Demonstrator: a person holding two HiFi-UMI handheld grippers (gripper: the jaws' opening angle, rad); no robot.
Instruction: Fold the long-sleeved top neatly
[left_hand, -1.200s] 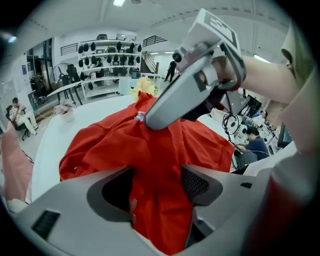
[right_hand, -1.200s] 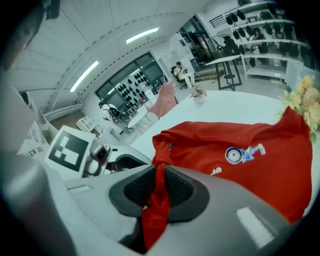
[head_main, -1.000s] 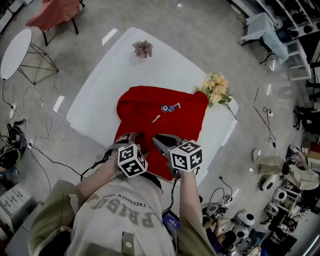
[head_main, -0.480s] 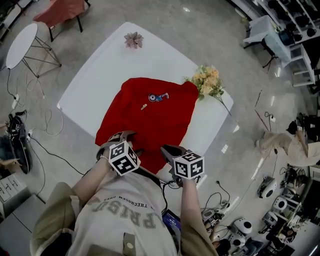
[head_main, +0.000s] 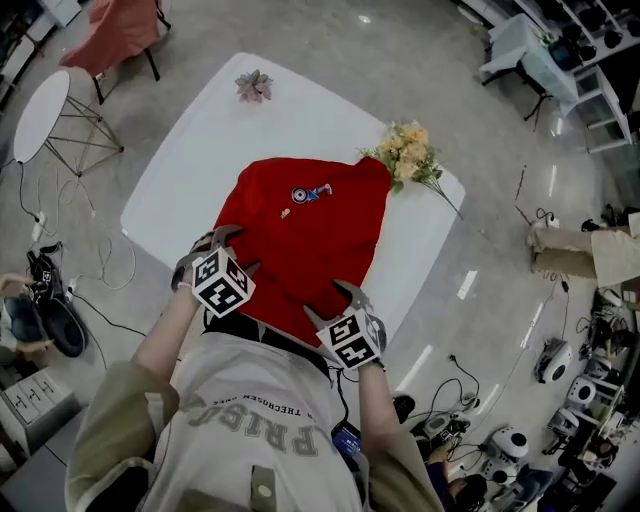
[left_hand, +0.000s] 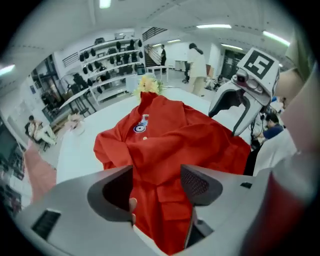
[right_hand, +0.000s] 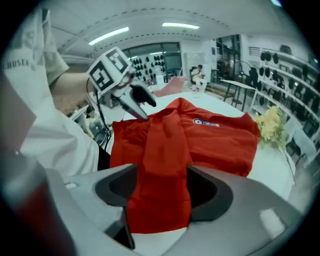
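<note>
The red long-sleeved top (head_main: 300, 235) lies partly folded on the white bench (head_main: 195, 140); it looks soft, light and limp. The fingers of the left gripper (left_hand: 157, 182) stand apart over its near edge. Those of the right gripper (right_hand: 160, 187) have just opened, and the sleeve (right_hand: 162, 145) lies loose between them. Cuffs and hems look like the best places to take hold.

The top (head_main: 300, 240) is red cloth, matt and soft, and it creases into rounded folds. The surface (head_main: 190, 160) under it is white and smooth with a faint sheen; I cannot tell its material. My left tongs (left_hand: 156, 186) look like grey matt plastic, and the pad (left_hand: 197, 184) is dark with a fine gridded texture. The floor (head_main: 430, 70) is grey, polished and glossy, with light glaring off it. My shirt (head_main: 250, 420) is pale matt cloth with printed letters.
</note>
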